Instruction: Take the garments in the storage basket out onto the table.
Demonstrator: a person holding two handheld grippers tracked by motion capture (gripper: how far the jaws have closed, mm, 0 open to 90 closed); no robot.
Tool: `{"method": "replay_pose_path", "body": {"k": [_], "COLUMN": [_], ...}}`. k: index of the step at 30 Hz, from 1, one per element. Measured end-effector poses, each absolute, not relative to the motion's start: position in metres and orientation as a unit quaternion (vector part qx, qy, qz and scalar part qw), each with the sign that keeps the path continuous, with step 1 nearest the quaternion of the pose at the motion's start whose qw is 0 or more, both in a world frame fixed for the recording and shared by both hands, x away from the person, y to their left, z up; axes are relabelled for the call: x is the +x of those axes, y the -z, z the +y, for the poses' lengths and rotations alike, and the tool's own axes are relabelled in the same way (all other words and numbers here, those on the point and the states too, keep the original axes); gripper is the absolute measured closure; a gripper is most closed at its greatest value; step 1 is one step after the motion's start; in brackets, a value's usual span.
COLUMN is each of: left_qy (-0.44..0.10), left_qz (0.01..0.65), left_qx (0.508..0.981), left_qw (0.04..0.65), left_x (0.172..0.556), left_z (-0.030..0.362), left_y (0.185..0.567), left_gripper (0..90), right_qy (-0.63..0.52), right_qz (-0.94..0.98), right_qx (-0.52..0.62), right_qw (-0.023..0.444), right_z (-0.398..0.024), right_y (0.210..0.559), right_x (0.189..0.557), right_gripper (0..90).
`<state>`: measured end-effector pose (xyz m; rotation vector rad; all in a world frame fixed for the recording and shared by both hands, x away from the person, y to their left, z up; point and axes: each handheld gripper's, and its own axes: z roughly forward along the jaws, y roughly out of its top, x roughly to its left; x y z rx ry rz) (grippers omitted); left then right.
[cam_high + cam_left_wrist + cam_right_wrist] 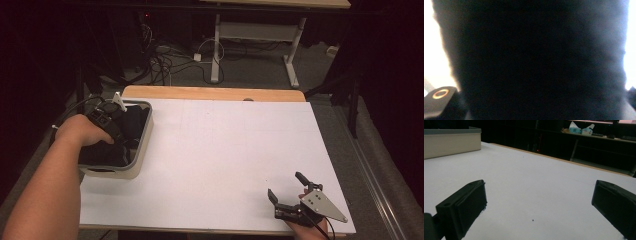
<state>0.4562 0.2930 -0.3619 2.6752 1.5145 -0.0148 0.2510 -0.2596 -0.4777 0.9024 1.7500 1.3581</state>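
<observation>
A grey-rimmed, cream-sided bin stands at the table's left edge with dark cloth inside it. My left gripper reaches down into the bin from the person's left hand. In the left gripper view the dark cloth spans the whole gap between the two jaws, pressed close to the camera, so the left gripper is shut on it. My right gripper rests low at the table's front right, open, with nothing between its fingers. It looks across the bare white table top toward the bin.
The white table top runs from the bin to the right edge, with a wooden strip along the far side. Beyond it are a desk frame, cables on the floor, and a dark shelf with tissue boxes.
</observation>
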Motion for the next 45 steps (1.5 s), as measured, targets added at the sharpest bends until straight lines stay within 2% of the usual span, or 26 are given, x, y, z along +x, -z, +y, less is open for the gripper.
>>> {"method": "replay_pose_path", "body": {"k": [19, 45], "left_qy": [0.026, 0.013], "left_qz": [0.492, 0.485], "left_qx": [0.87, 0.874], "left_qw": [0.016, 0.021], "left_x": [0.457, 0.446], "left_z": [0.285, 0.265], "left_y": [0.344, 0.295], "left_gripper": [54.8, 54.7], "right_qy": [-0.528, -0.528], "right_qz": [0.678, 0.679], "right_qx": [0.352, 0.349], "right_qw": [0.37, 0.372], "right_z": [-0.26, -0.258], "right_y": [0.477, 0.476], "right_x": [0.25, 0.249], "right_gripper": [0.1, 0.1]}}
